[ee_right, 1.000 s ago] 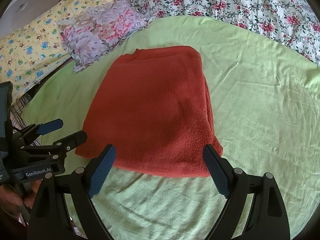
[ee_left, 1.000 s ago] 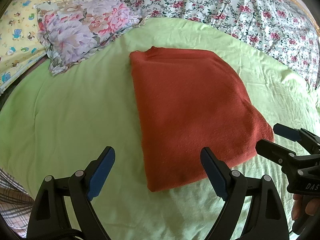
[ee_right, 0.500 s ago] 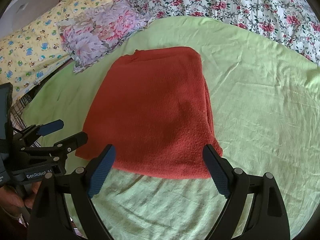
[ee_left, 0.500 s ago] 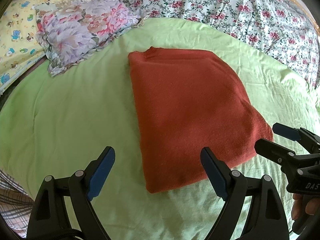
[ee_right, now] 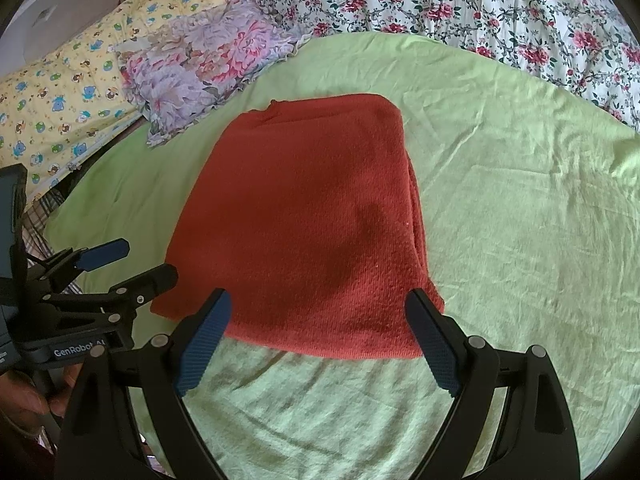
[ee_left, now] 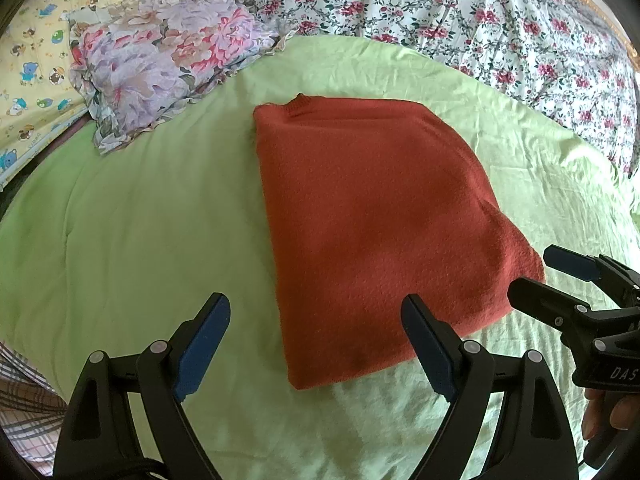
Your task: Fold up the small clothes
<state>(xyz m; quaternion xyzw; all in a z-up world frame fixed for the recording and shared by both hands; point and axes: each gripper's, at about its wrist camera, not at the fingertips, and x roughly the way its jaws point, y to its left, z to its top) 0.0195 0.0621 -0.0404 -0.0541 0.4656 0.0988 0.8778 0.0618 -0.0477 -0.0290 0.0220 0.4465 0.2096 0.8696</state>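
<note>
1. Rust-red sweater [ee_left: 372, 216], folded into a flat block, lies mid-frame on the green sheet [ee_left: 132, 220].
2. Left tongs [ee_left: 316, 344] at bottom of frame, fingers wide apart, empty, above the sweater's near corner.
3. Right tongs [ee_right: 318, 340] likewise spread apart, empty, over the near edge.
4. Floral pillow [ee_left: 160, 64] upper left; flowered quilt [ee_left: 500, 16] across the top.

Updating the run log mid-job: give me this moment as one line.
garment: red sweater folded flat on green sheet | left gripper: open, empty | right gripper: open, empty, at near edge | contact: none
</note>
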